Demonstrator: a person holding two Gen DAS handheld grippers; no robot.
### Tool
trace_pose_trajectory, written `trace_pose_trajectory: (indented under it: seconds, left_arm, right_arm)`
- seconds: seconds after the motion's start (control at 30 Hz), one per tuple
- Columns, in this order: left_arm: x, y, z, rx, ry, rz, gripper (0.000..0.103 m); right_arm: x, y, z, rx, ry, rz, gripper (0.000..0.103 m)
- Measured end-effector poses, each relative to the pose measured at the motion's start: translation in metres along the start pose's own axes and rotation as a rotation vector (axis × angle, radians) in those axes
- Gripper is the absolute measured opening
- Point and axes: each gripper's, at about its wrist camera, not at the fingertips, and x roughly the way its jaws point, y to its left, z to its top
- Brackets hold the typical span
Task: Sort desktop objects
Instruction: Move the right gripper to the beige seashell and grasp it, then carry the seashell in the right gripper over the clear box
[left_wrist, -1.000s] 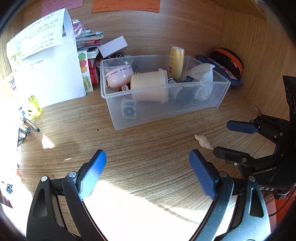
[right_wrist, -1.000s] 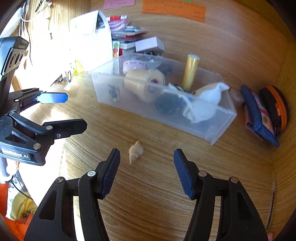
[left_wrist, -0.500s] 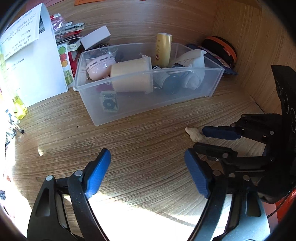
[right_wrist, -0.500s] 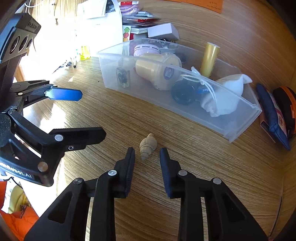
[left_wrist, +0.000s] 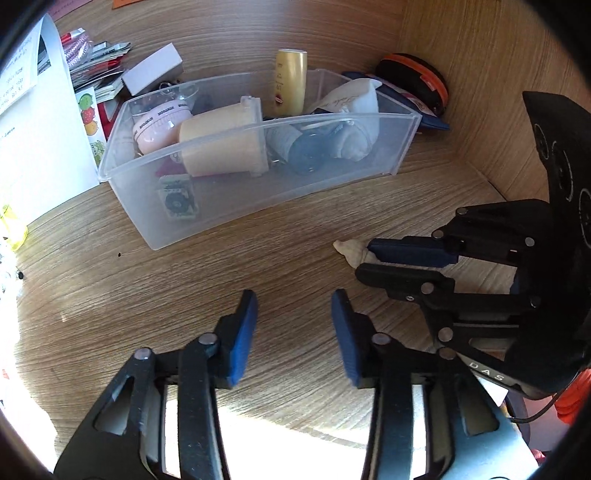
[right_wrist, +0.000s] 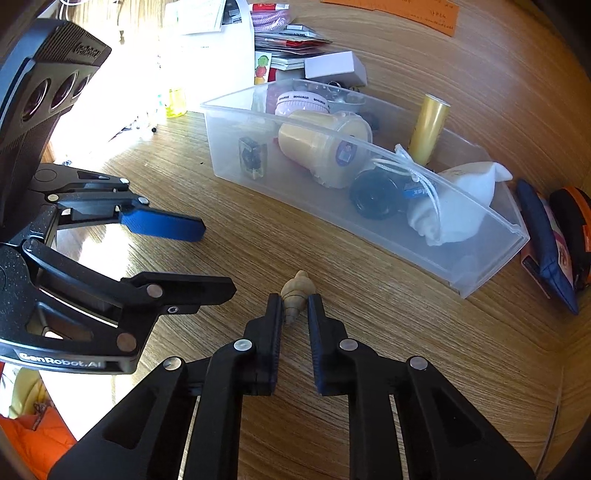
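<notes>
Clamping onto a small spiral seashell (right_wrist: 294, 295), the right gripper (right_wrist: 294, 306) is pinching it between both pads at the very tips, the shell's blunt end poking out ahead and lying on the wooden desk (right_wrist: 369, 350). Its jaws have just been closing. At about nine o'clock from the shell, the left gripper (left_wrist: 291, 325) is hovering over bare wood, its blue pads (left_wrist: 242, 332) standing apart with nothing between them, though its jaws have just been narrowing too. Farther off, toward one o'clock, a clear plastic bin (right_wrist: 491, 273) is sitting, holding a cream cup (right_wrist: 317, 146) on its side, a white drawstring pouch (right_wrist: 454, 206) and a black round lid (right_wrist: 375, 195). Beyond it, at eleven o'clock, papers (right_wrist: 221, 48) are standing in bright glare.
</notes>
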Motion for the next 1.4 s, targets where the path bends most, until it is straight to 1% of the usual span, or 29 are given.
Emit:
trace_pose_trajectory:
  seconds: [0.03, 0.13, 0.2, 0.27, 0.33, 0.43, 0.63, 0.87, 1.1, 1.23, 1.4]
  left_arm:
    - [0.000, 0.000, 0.000, -0.001, 0.000, -0.002, 0.031]
    - [-0.003, 0.001, 0.001, -0.012, -0.013, -0.010, 0.029]
    - [-0.007, 0.000, 0.002, -0.015, -0.029, -0.024, 0.023]
    - [-0.010, -0.001, 0.003, -0.017, -0.043, -0.027, 0.021]
    - [-0.017, -0.002, 0.005, -0.012, -0.062, -0.025, 0.014]
    - [-0.027, -0.002, 0.009, -0.013, -0.092, -0.019, 0.012]
    - [-0.045, 0.002, 0.016, -0.019, -0.139, -0.031, 0.012]
    - [-0.060, 0.015, 0.034, -0.051, -0.182, -0.019, 0.012]
    - [-0.072, 0.029, 0.054, -0.074, -0.230, -0.012, 0.012]
    - [-0.067, 0.036, 0.065, -0.076, -0.232, -0.005, 0.012]
    - [-0.048, 0.047, 0.076, -0.091, -0.202, -0.011, 0.012]
  right_arm:
    - [-0.001, -0.001, 0.001, 0.001, -0.005, 0.003, 0.012]
    - [-0.008, -0.001, 0.001, -0.003, -0.024, 0.014, 0.012]
    - [-0.015, 0.000, 0.002, -0.011, -0.038, 0.024, 0.012]
    - [-0.021, 0.002, 0.004, -0.020, -0.049, 0.033, 0.012]
    - [-0.025, 0.006, 0.006, -0.036, -0.060, 0.037, 0.012]
    - [-0.033, 0.010, 0.008, -0.062, -0.075, 0.034, 0.012]
    - [-0.044, 0.012, 0.019, -0.082, -0.111, 0.024, 0.012]
    - [-0.052, 0.010, 0.037, -0.099, -0.165, 0.018, 0.012]
    - [-0.045, -0.004, 0.058, -0.074, -0.196, 0.021, 0.012]
    - [-0.040, -0.016, 0.071, -0.051, -0.210, 0.023, 0.012]
    - [-0.023, -0.033, 0.086, -0.021, -0.199, 0.015, 0.012]
